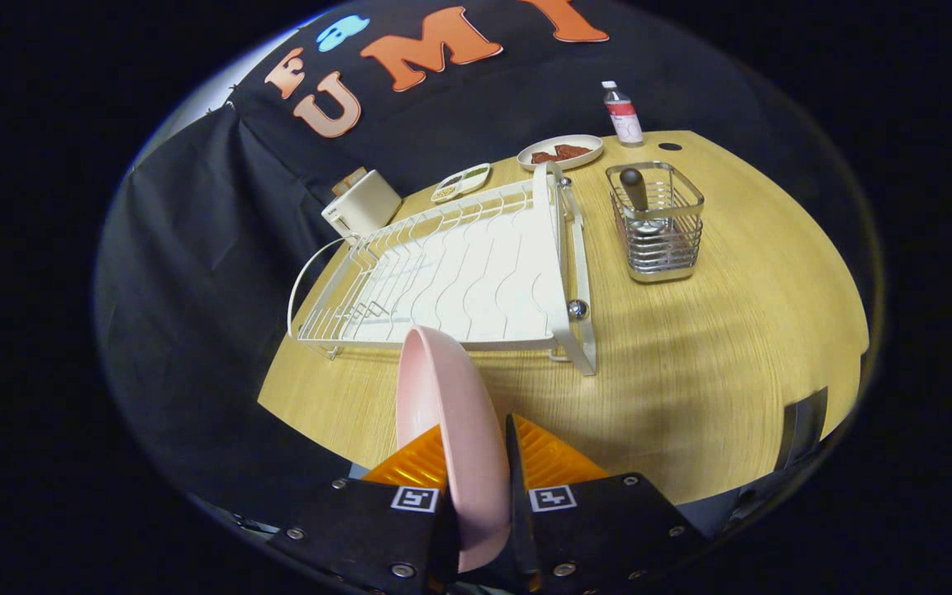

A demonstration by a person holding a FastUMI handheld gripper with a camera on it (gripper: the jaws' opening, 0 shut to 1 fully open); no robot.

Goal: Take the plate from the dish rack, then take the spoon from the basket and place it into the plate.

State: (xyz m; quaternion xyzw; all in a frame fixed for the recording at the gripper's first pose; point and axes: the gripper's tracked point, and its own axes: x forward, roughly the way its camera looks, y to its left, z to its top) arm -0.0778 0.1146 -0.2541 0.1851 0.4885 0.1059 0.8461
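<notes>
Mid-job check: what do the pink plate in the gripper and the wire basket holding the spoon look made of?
Pink plate, clamped edge-on between the gripper fingers: smooth matte surface with no sparkle, probably plastic or melamine, possibly glazed ceramic. Wire basket: shiny silver rods, likely chromed or stainless steel. Spoon: dark rounded handle, material unclear.

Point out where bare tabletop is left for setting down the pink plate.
The gripper is shut on the pink plate. Bare wooden table lies ahead of the fingers, between the white wire dish rack and the table's near edge, widening below the metal mesh basket. Crowded: behind the rack, with dishes and a bottle.
</notes>
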